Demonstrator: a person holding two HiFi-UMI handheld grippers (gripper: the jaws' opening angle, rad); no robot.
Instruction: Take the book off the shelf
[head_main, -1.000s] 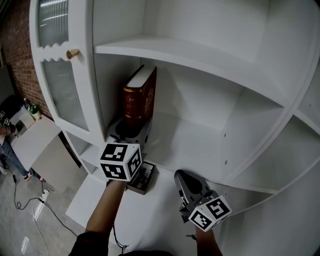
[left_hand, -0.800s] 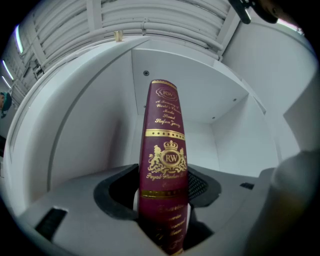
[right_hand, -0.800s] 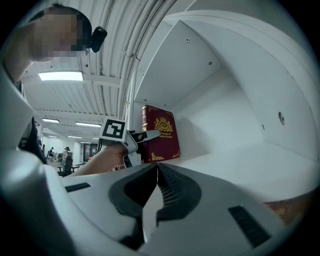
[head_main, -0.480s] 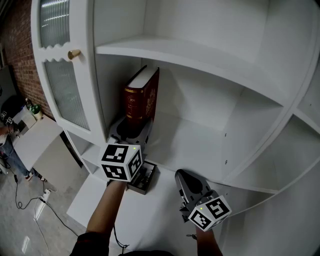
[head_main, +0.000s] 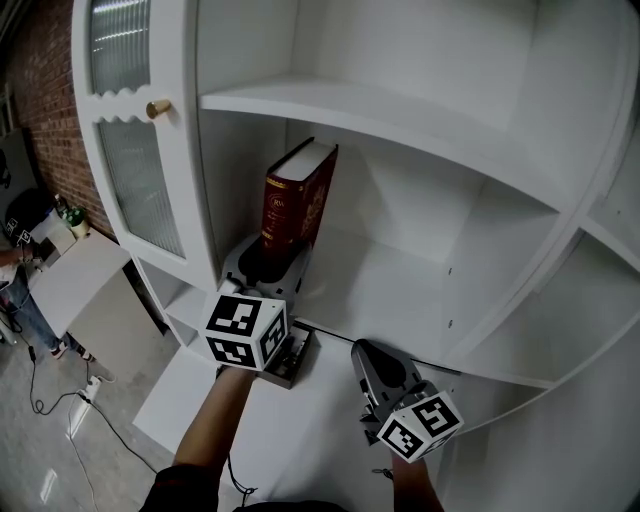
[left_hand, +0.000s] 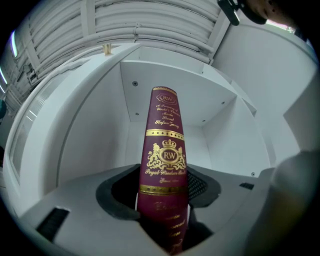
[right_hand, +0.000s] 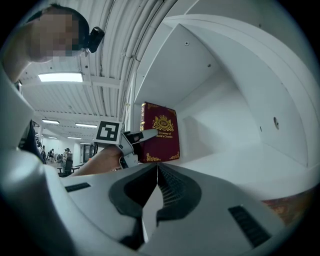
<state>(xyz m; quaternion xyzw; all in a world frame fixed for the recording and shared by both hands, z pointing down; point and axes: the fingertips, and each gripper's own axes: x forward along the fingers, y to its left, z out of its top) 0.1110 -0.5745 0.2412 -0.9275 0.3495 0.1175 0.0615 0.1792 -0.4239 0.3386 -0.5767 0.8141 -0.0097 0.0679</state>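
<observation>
Along the left edge of the head view stands the white cabinet door (head_main: 130, 190), with ribbed glass panels and a brass knob (head_main: 158, 108); a brick wall (head_main: 40, 100) shows behind it.

Left arm: the bare left forearm (head_main: 215, 420) rises from the bottom of the frame, extended forward and up toward the lower shelf (head_main: 390, 290). The marker cube (head_main: 245, 330) sits over the wrist end.

Left gripper (head_main: 268, 268): its jaws are closed on the lower part of the book (head_main: 298, 200), one jaw on each cover. In the left gripper view the left gripper (left_hand: 162, 197) looks straight at the spine of the book (left_hand: 165, 160), which fills the gap between the dark pads.

Book: a dark red hardback with gold lettering and an "RW" crest. It stands spine outward at the left end of the lower shelf, near the cabinet's inner side wall, with its top leaning slightly rightward. Whether its bottom edge touches the shelf board cannot be told.

Right gripper (head_main: 368, 352): it is held low and to the right of the left one, in front of the shelf edge and well apart from the book, its cube (head_main: 420, 425) toward the camera. In the right gripper view the right gripper (right_hand: 156, 172) has its jaws pressed together with nothing between them. Beyond them appear the book (right_hand: 162, 131) and the left gripper (right_hand: 137, 137) clamped on it.
</observation>
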